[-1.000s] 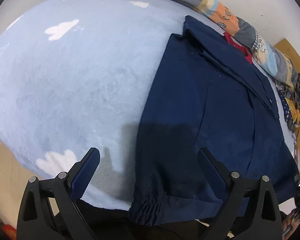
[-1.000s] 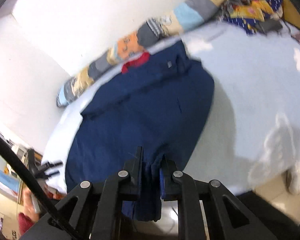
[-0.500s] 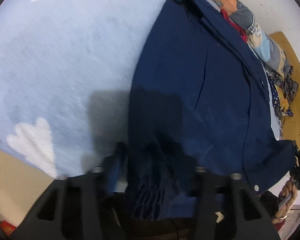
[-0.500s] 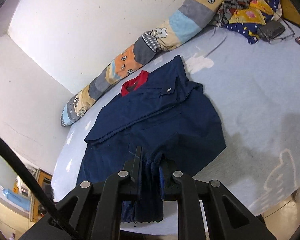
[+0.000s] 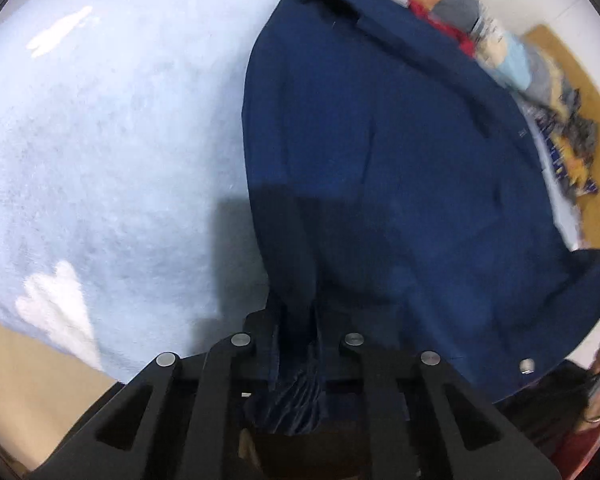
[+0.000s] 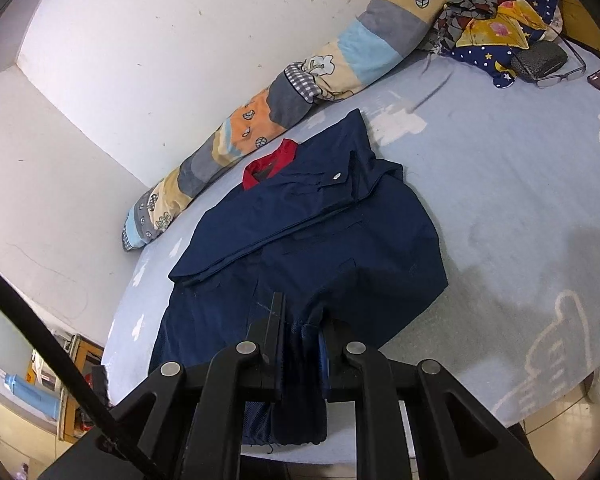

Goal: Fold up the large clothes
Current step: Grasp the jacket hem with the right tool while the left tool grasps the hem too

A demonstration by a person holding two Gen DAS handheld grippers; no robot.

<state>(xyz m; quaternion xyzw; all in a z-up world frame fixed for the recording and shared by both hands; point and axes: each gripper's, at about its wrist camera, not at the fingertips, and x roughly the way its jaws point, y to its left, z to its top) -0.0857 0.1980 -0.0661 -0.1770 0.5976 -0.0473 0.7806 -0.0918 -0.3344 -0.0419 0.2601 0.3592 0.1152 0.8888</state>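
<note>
No lettering, label, brand mark or number can be read in either view: the navy blue jacket (image 6: 320, 248), the pale blue cloud-print bed cover (image 6: 500, 184) and the long patchwork bolster (image 6: 284, 92) bear only patterns.

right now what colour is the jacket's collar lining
Red, against the navy jacket; the collar lining shows best in the right wrist view.

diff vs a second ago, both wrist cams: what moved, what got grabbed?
The left gripper came in from beside the navy jacket onto its near gathered hem; its jaws have just been closing from wide open and now pinch that hem. In the right view the blur has cleared and more of the bed shows. Unchanged: the right gripper stays clamped on the other hem corner; the jacket lies flat.
</note>
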